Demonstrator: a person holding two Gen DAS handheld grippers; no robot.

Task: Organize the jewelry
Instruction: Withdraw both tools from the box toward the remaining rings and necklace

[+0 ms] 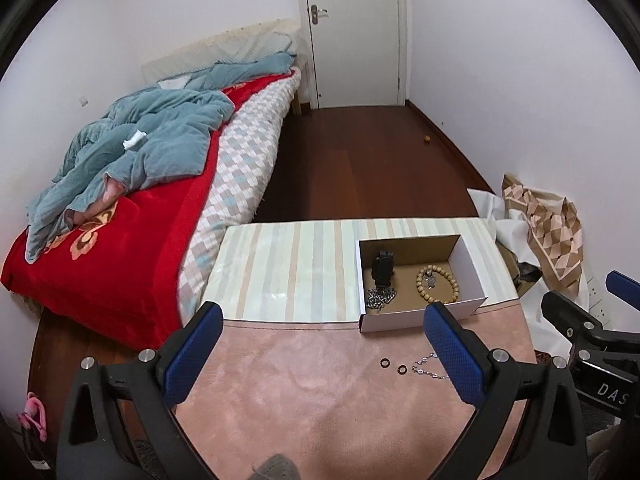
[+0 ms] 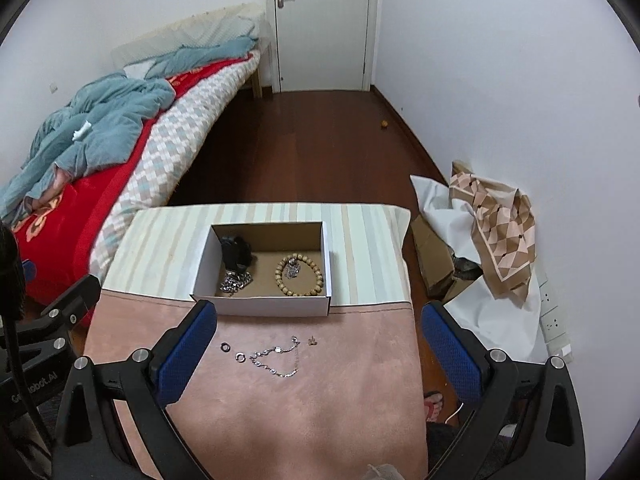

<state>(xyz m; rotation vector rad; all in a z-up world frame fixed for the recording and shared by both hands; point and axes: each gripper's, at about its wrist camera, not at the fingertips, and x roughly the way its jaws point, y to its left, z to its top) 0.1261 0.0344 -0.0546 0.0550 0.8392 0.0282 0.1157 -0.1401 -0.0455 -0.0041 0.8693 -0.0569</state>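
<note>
Both sets of jaws stand spread wide and hold nothing: the left gripper (image 1: 323,354) and the right gripper (image 2: 319,356) hover above the pink cloth (image 2: 288,408) that covers the near half of the worktop (image 2: 360,248), touching no jewelry. Between the right gripper's blue pads lie two small dark rings (image 2: 225,346) side by side, a silver chain bracelet (image 2: 276,360) just right of them, and a tiny brown earring (image 2: 312,341) beside the chain's far end. The left wrist view shows the rings (image 1: 385,362) and part of the chain (image 1: 430,366), but its right pad hides the rest, earring included. Beyond, an open white cardboard box (image 2: 264,308) sits on the striped cloth at the pink edge, holding a wooden bead bracelet (image 2: 298,276), a heaped silver chain (image 2: 236,282) and a black watch (image 2: 234,256). Only the left view catches the right gripper (image 1: 600,320) from outside
</note>
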